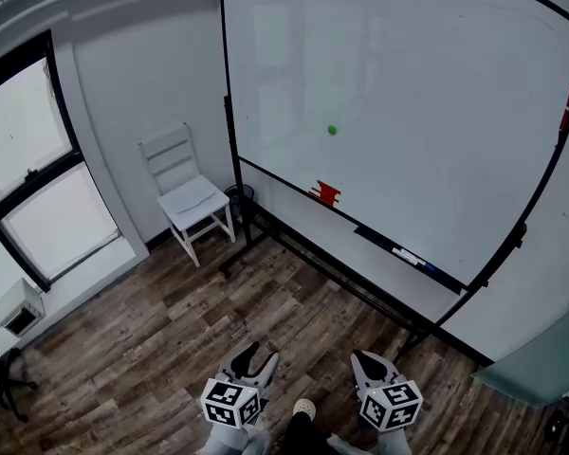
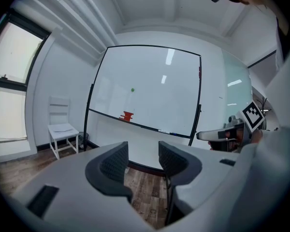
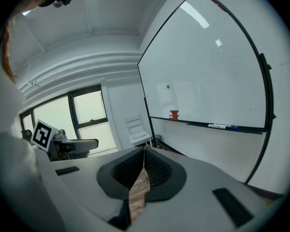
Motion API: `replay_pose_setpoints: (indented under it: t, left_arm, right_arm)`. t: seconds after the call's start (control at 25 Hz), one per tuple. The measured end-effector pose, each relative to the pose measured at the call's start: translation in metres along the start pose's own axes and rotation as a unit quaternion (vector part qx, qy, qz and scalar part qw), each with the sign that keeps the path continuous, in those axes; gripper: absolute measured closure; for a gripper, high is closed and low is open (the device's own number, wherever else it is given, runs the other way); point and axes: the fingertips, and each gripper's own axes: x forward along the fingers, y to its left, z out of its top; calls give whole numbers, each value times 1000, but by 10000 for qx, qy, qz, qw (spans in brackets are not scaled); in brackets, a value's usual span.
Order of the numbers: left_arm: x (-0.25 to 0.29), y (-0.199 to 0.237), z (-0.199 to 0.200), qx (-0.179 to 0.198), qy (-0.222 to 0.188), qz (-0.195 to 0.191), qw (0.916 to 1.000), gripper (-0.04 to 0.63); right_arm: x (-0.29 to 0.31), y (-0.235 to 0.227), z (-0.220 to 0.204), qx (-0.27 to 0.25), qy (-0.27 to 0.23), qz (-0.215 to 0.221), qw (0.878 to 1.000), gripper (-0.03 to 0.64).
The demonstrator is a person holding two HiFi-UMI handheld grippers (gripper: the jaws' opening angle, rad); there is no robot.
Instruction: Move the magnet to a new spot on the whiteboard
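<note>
A small green magnet (image 1: 332, 130) sticks to the big whiteboard (image 1: 427, 83), left of its middle; it shows too in the left gripper view (image 2: 132, 89) and the right gripper view (image 3: 167, 86). Both grippers hang low, far from the board, over the wood floor. My left gripper (image 1: 258, 357) is open, its jaws apart with nothing between them (image 2: 143, 161). My right gripper (image 1: 367, 363) is shut, its pads meeting at the tips with nothing held (image 3: 144, 159).
A red eraser (image 1: 326, 193) and markers (image 1: 410, 255) lie on the board's tray. A white chair (image 1: 185, 195) stands left of the board's stand, near a dark-framed window (image 1: 33, 159). A red clip (image 1: 566, 108) sits on the board's right edge. A glass table corner (image 1: 541, 363) is at right.
</note>
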Motion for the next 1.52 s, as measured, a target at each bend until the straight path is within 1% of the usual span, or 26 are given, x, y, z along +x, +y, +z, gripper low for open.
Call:
replay_pose_setpoints:
  t: [0.32,0.56,0.84,1.04,1.24,1.36,1.52]
  left_arm:
    - [67,22,21,-33,-44,10,10000,405]
    - [115,32,37,-9,-93,16,10000,405]
    - [151,48,47,-2,-133,96,9999,405]
    - [164,55,48,-17,-150,171,9997,405]
    - [161,63,45,-45,-169,332,9993,405]
    - [154,67,40,-93,-168,442,9988,405]
    - [151,65,34,-89,-90,431,9990,405]
  right_arm:
    - [50,-41,28,-1,-9,20,10000,588]
    - [83,-72,48,-145,-20,91,9999,588]
    - [116,-98,62,-109,-45,128,9998,588]
    - [133,-111,66,-114,-35,156,9998,588]
    - [140,-105,61,-121,20,291,9995,588]
    - [138,-102,56,-58,29,262,9996,588]
    - [128,-104,46,47,94,176,9998,588]
